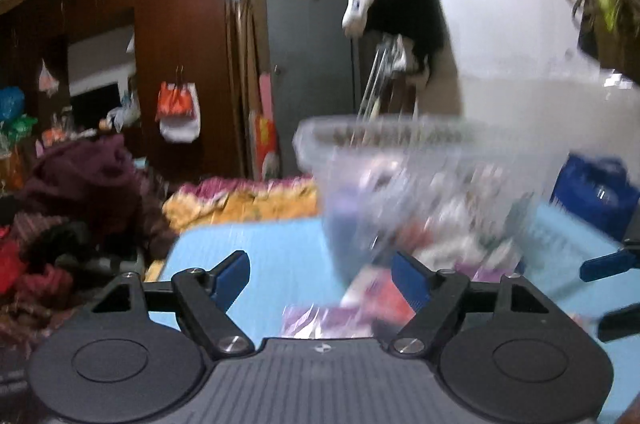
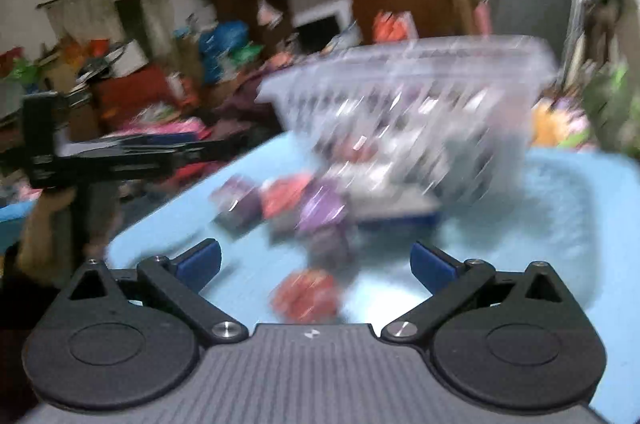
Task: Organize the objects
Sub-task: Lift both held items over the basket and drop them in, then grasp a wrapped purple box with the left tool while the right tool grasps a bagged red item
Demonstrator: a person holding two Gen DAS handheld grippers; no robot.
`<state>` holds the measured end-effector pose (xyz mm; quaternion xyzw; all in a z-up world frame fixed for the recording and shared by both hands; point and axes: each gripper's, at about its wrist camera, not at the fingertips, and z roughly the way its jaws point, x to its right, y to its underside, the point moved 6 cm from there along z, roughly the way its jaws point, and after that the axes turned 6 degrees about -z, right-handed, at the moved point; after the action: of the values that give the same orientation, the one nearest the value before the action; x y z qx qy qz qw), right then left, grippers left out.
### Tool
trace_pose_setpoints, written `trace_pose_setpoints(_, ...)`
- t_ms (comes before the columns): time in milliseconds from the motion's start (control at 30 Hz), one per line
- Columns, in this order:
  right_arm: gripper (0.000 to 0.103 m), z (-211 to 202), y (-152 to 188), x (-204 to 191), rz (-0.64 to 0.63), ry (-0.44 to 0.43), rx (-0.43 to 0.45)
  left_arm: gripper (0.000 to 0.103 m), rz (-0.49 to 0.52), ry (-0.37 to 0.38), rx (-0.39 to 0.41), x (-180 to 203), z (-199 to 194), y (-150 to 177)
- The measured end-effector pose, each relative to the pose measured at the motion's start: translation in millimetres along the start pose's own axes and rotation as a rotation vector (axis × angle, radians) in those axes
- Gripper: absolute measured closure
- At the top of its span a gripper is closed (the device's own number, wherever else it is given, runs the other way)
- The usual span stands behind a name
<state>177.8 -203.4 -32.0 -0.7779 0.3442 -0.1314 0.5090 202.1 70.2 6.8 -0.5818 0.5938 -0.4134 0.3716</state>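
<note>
Grippers in the foreground: we see the left gripper [image 1: 320,280] and the right gripper [image 2: 316,264] each with jaws spread and nothing pinched. Beyond them, on the light blue table [image 2: 560,208], small red and purple packets [image 2: 304,200] lie loose toward the near edge, one red packet [image 2: 308,294] nearest. Farther in stands a clear plastic basket [image 2: 404,96], blurred, with more packets inside. At the table's left edge, a hand [image 2: 38,224] holds the left gripper.
</note>
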Motion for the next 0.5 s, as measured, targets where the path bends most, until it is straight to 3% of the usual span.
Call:
trace_pose_setpoints(167,0.002,13,3,-15,-0.069,0.0,-0.059,0.022,-0.029,0.026,-0.092,-11,17,18)
trace_pose_setpoints(333,0.025,12,13,-19,-0.116,0.031,-0.099,0.022,-0.032,0.044,-0.156,-8,32,28)
trace_pose_setpoints(400,0.042,11,16,-18,-0.111,0.016,-0.099,0.022,-0.021,0.037,-0.162,-4,32,36)
trace_pose_setpoints(500,0.05,10,21,-17,-0.113,0.011,-0.067,0.027,-0.026,0.023,-0.185,-2,35,40)
